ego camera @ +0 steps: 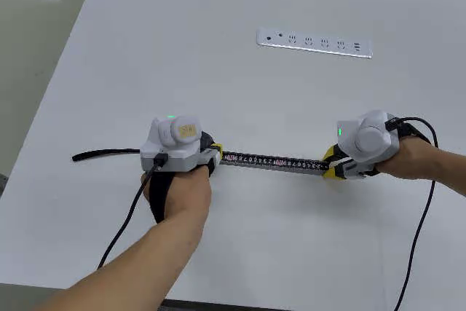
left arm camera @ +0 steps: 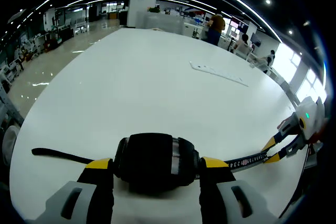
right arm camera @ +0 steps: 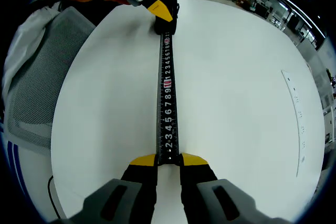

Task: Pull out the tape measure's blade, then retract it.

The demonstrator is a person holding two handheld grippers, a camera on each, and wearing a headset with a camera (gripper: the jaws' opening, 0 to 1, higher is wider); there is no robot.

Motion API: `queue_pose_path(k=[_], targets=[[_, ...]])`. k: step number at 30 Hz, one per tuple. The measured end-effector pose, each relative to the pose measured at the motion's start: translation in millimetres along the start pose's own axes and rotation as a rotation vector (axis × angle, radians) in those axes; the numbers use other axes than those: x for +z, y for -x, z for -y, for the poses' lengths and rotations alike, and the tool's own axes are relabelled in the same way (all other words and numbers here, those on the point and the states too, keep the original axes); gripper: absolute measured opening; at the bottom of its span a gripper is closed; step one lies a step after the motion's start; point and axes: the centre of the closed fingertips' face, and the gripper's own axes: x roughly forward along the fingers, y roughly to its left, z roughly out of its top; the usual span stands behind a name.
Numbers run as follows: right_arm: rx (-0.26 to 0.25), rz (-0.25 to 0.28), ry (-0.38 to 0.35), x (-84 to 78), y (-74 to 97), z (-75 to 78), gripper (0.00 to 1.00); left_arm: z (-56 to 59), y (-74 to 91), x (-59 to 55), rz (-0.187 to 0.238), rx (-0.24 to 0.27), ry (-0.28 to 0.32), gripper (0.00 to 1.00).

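The tape measure [left arm camera: 156, 157] rests on the white table [ego camera: 218, 49], toward the near edge, with its black case gripped from both sides by the left gripper [ego camera: 212, 155]. That gripper's yellow-tipped jaws are set about as far apart as the case is wide and press against its flanks. The blade [right arm camera: 168, 98] is drawn out of the case and runs in a straight line, low over the table surface, to the right gripper [right arm camera: 168, 159]. Its printed numerals face upward and are legible in the right gripper view. The right gripper's jaws are nearly together and pinch the free end of the blade between their yellow tips. The two grippers stand well apart, with the exposed length of blade spanning the gap between them. Whether the blade touches the table along its run cannot be told. A black strap [ego camera: 105, 154] leads from the case and lies flat on the table, to the person's left. Each gripper is held in one of the person's hands, and a dark cable [ego camera: 422, 216] trails from the right gripper toward the near edge. A white power strip [ego camera: 314, 42] lies farther back on the table, well clear of the tape measure.
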Motion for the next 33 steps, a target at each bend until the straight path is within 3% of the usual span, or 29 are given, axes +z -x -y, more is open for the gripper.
queue_pose_path(k=[24, 33], targets=[[-0.02, 0.011, 0.005, -0.1, 0.3, -0.2, 0.15, 3.3, -0.5, -0.3, 0.01, -0.018, -0.016, 0.6], [-0.06, 0.027, 0.017, 11.8, -3.0, 1.1, 0.14, 3.3, -0.5, -0.2, 0.009, -0.019, -0.016, 0.59]])
